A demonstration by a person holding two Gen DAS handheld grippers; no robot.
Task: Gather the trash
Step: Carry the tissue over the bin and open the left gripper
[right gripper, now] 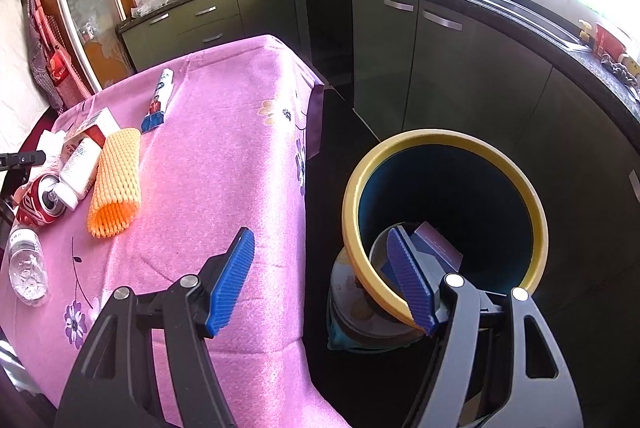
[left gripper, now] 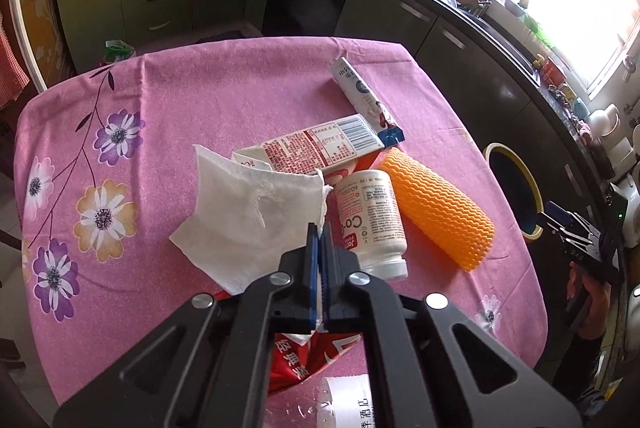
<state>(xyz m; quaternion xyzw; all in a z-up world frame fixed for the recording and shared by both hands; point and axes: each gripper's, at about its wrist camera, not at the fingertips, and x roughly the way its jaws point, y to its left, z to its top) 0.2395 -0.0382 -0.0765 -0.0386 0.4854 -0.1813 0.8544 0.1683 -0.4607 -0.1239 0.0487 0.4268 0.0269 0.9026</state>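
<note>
While half-hidden by left claw [left gripper: 319, 228] pinching tissue [left gripper: 248, 211]: can [left gripper: 308, 356]; right claw [right gripper: 320, 268] wide, empty.

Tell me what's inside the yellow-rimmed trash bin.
In the trash bin, a purple-blue box lies near the bottom. The right claw, open, and shadow hide the rest.

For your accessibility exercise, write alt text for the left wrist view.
The left gripper, shut, pinches a white paper napkin above a pink floral tablecloth. Beyond lie a white pill bottle, an orange foam sleeve and a red-and-white carton.
</note>
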